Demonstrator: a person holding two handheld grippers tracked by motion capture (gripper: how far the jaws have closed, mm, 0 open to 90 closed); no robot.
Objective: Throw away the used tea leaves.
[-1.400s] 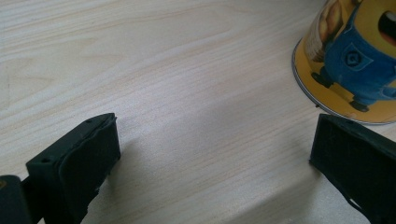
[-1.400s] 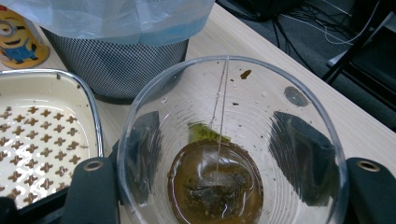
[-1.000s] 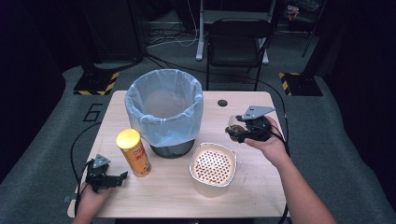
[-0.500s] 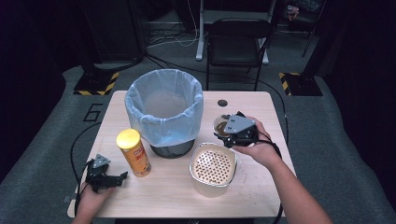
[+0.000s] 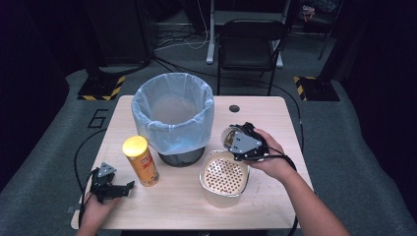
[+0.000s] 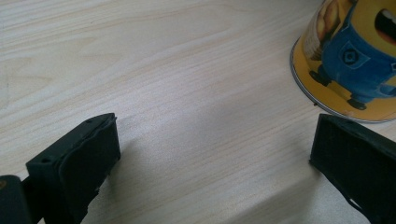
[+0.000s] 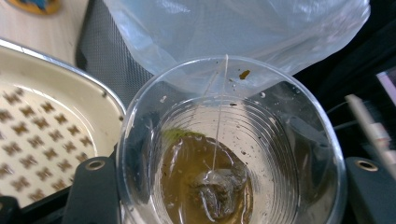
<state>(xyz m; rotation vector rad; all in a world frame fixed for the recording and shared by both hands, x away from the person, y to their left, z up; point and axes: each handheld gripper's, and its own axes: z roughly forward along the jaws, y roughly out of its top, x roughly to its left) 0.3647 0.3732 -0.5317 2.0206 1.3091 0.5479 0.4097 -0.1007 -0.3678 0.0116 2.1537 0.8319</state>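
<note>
My right gripper [image 5: 235,142] is shut on a clear plastic cup [image 7: 231,149] that holds brown tea and a tea bag [image 7: 217,184] with its string. The cup [image 5: 228,137] is tilted, held just above the far rim of a cream container with a perforated insert [image 5: 223,174]. Close behind stands a dark bin lined with a pale blue bag [image 5: 172,115]. My left gripper [image 5: 115,189] rests open on the table at the front left, jaws wide apart, beside a yellow cartoon-printed can [image 6: 350,56], the same can [image 5: 141,160] standing upright in the high view.
The wooden table [image 5: 275,113] has a small round hole [image 5: 234,108] near its far edge. A black chair [image 5: 251,44] stands beyond the table. Cables trail from both grippers over the table edges. Crumbs lie on the wood near the container.
My right gripper has carried the cup leftward and toward the front, from the table's right side to the container's rim, tilting it. The left gripper has stayed put.
</note>
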